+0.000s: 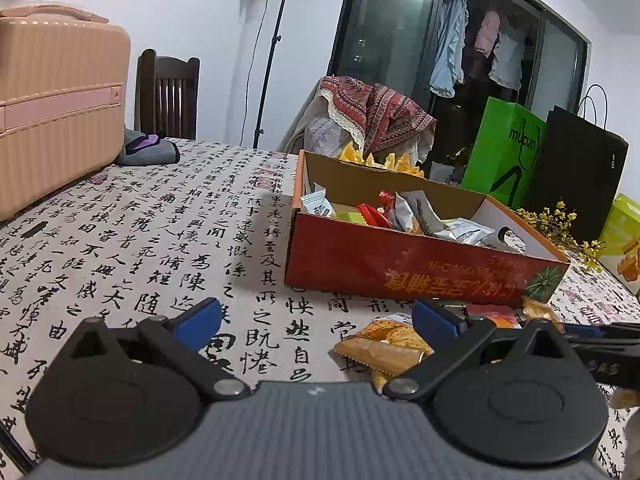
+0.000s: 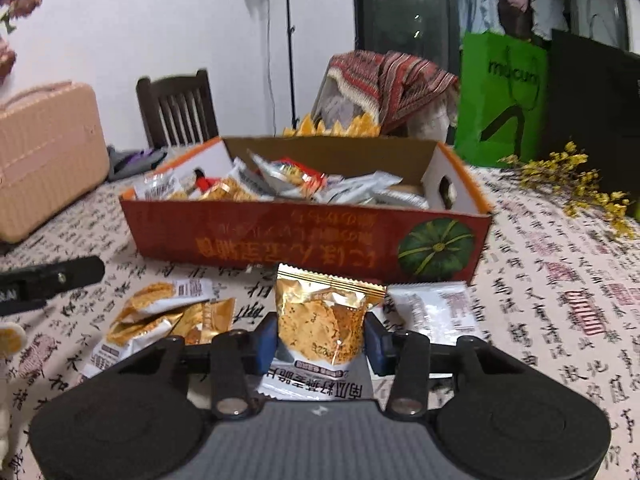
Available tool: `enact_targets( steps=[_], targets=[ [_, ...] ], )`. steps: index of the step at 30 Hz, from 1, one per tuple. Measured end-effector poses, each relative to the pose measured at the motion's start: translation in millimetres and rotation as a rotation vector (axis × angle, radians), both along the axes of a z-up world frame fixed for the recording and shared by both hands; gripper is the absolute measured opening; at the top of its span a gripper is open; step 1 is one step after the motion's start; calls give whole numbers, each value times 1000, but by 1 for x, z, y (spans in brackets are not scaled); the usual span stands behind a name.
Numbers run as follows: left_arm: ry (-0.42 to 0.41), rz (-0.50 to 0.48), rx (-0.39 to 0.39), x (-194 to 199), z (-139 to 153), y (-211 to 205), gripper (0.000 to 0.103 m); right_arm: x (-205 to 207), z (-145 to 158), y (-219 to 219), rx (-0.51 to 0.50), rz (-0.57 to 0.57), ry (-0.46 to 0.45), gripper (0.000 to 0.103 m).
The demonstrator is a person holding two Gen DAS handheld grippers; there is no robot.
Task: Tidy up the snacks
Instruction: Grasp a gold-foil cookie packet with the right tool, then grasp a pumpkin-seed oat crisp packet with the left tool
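Right hand-held gripper (image 2: 320, 342) clamps an upright gold snack packet (image 2: 322, 316), print inverted; left hand-held gripper (image 1: 316, 318) gapes; green bag (image 2: 502, 96) reads "mucun".

Red box (image 2: 280, 236), green pumpkin print; gold packet (image 2: 320, 316); calligraphy-print tablecloth (image 1: 140, 240); pink suitcase (image 1: 56, 100).

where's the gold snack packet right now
In the right wrist view, the gold snack packet sits clamped in the right hand-held gripper, just before the red box.

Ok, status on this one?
Left gripper open, empty. Right gripper shut on gold packet. Box ahead, path clear.
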State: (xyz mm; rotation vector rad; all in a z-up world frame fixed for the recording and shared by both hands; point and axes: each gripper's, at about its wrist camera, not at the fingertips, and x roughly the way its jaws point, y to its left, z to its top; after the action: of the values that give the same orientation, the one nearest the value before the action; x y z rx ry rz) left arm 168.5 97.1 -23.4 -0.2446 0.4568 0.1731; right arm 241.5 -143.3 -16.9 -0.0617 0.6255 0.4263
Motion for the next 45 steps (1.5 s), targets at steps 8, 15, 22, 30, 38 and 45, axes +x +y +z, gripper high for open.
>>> enact_targets(
  steps=[8,15,22,30,38,45],
  targets=[
    [23,-38,48,0,4,-11,103,-17,13,-35,49,-50,-47,44],
    [53,-121,89,-6,12,-34,103,-27,7,-55,65,-73,-40,44],
    [137,-265,125,-4,3,-57,103,-33,-2,-62,88,-70,-18,44],
    [213,-226,89,20,-9,-59,103,-39,-3,-64,98,-64,-13,44],
    [212,-110,-61,22,-16,-38,97,-39,-5,-73,106,-77,-9,44],
    [190,-129,-44,15,-14,-47,49,-41,-4,-71,112,-62,-11,44]
  ],
)
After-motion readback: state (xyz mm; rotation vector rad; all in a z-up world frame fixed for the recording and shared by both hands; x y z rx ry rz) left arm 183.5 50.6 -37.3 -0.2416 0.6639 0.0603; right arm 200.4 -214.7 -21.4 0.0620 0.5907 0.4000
